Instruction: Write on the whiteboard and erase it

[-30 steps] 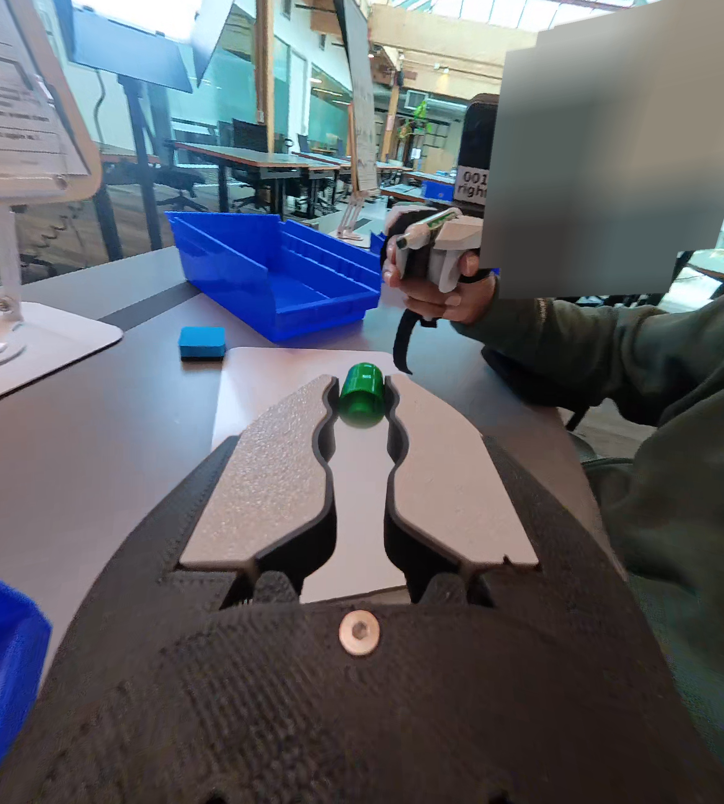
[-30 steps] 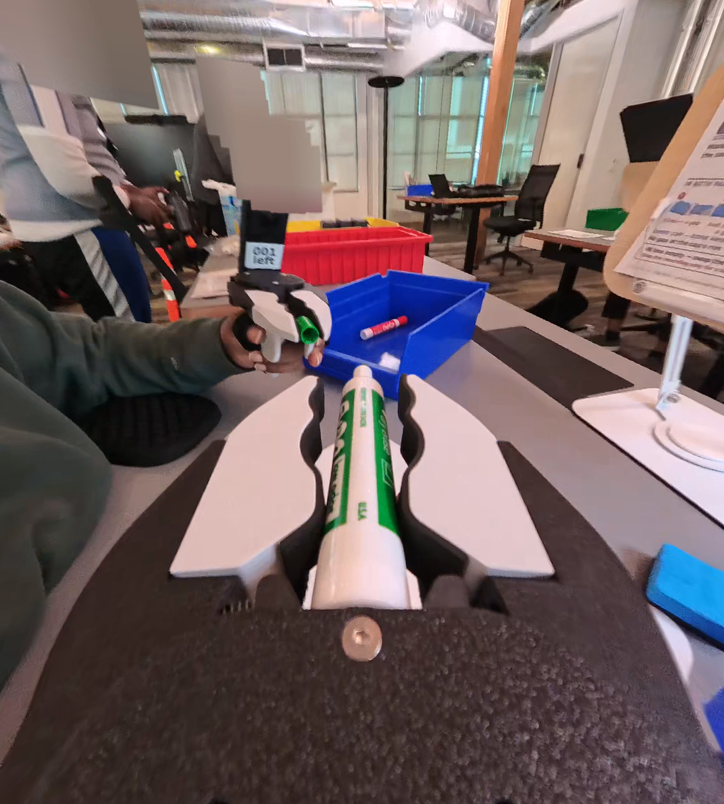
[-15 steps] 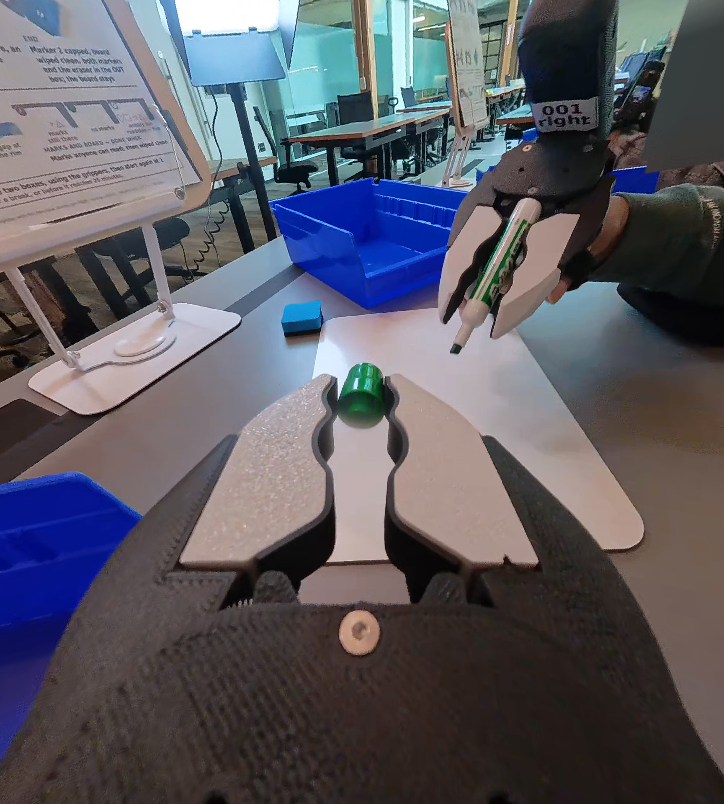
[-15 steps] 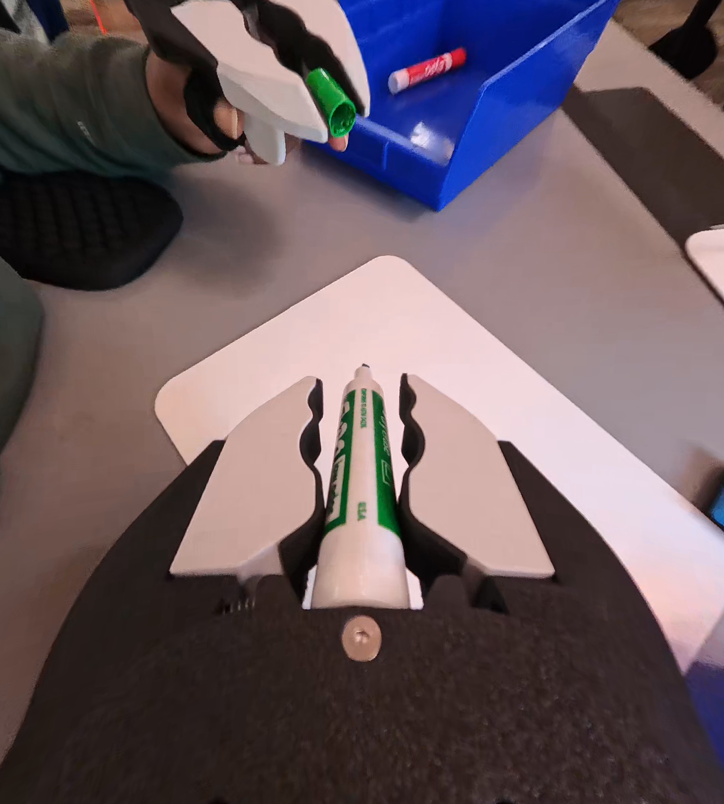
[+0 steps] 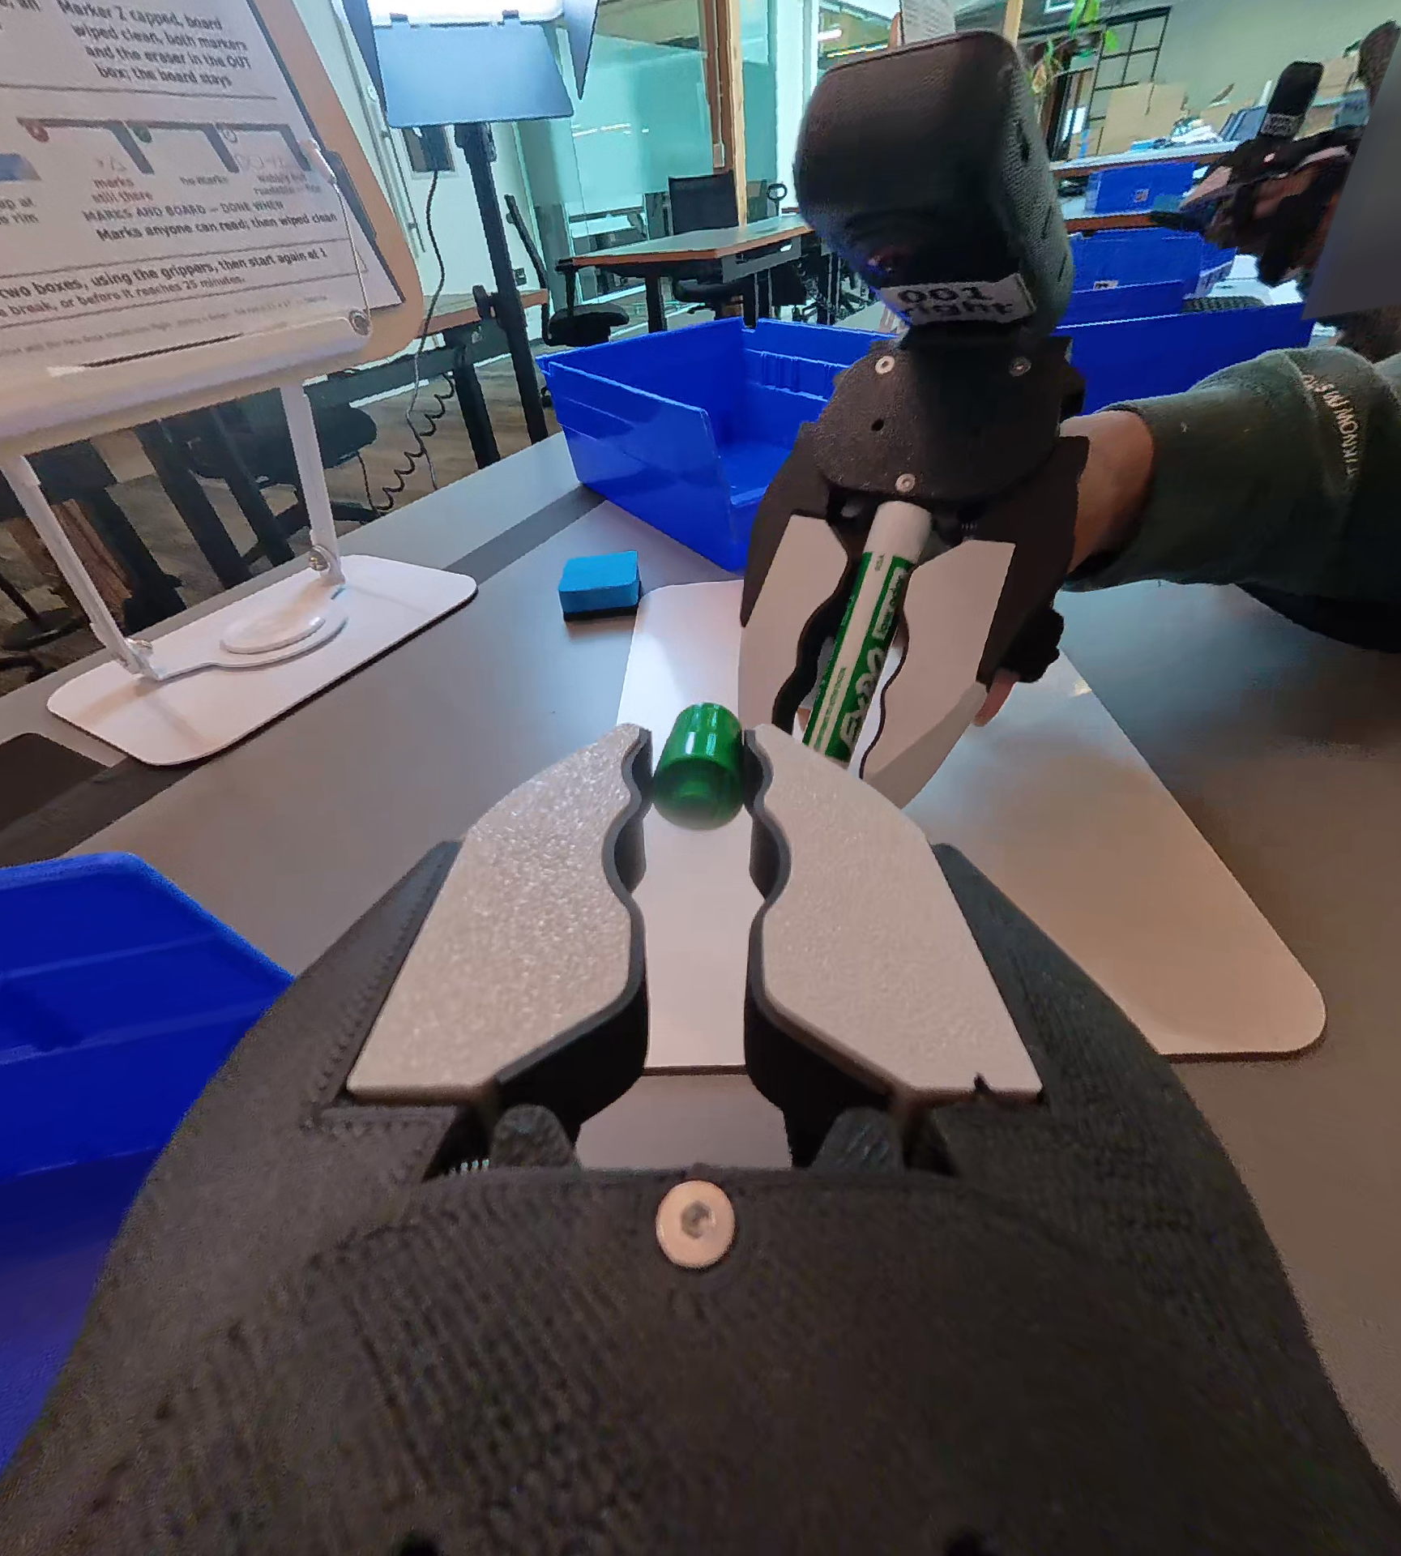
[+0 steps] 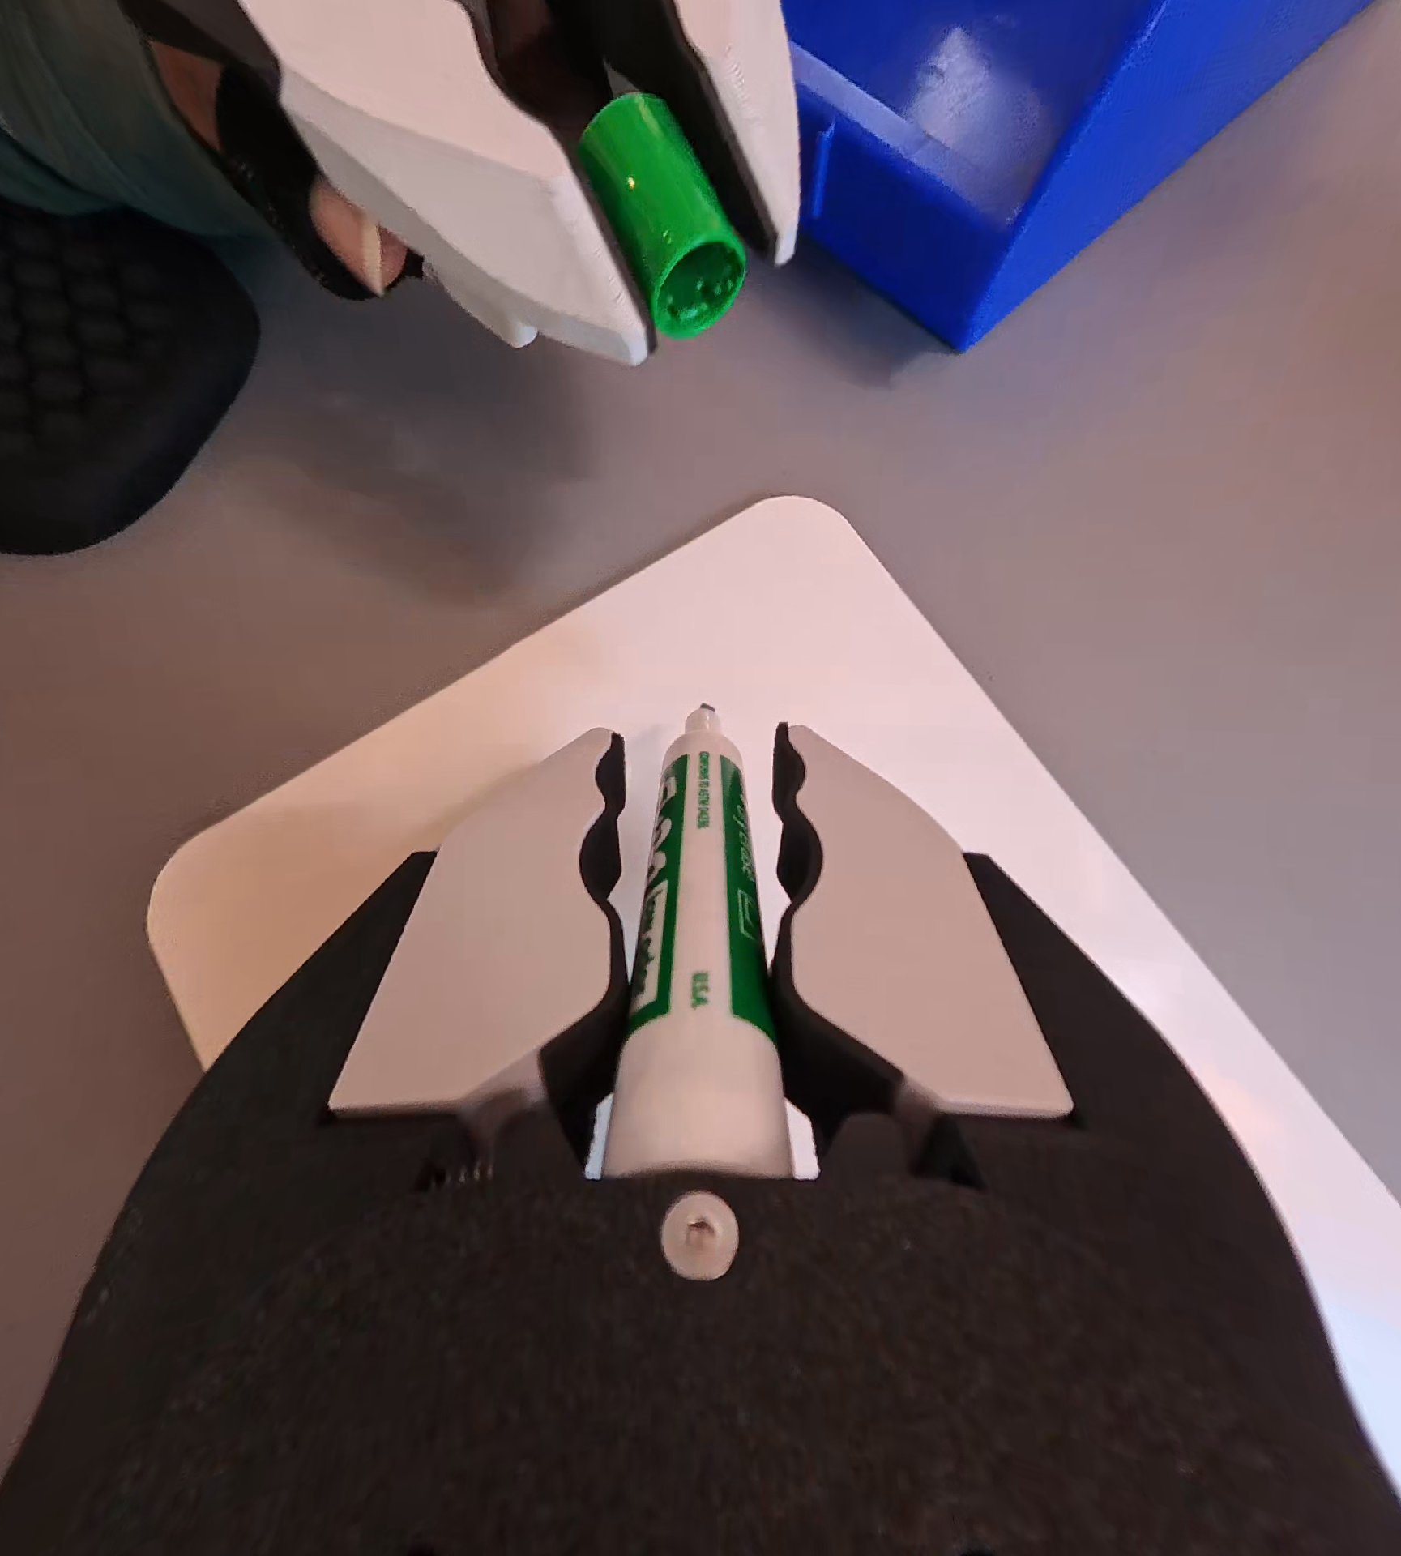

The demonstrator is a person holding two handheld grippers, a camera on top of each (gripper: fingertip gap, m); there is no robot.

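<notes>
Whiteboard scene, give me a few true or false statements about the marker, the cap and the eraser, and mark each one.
1. The left gripper holds the green cap. True.
2. The marker in the right gripper is capped. False: its tip is bare.
3. The whiteboard already bears writing. False: what shows of it is blank.
4. The blue eraser lies on the table beside the whiteboard. True.
5. The eraser sits inside the blue bin. False: it lies outside it.

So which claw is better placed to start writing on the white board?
The right claw: it grips the uncapped green-and-white marker, tip pointing down over the blank white board. The left claw only holds the green cap.
</notes>
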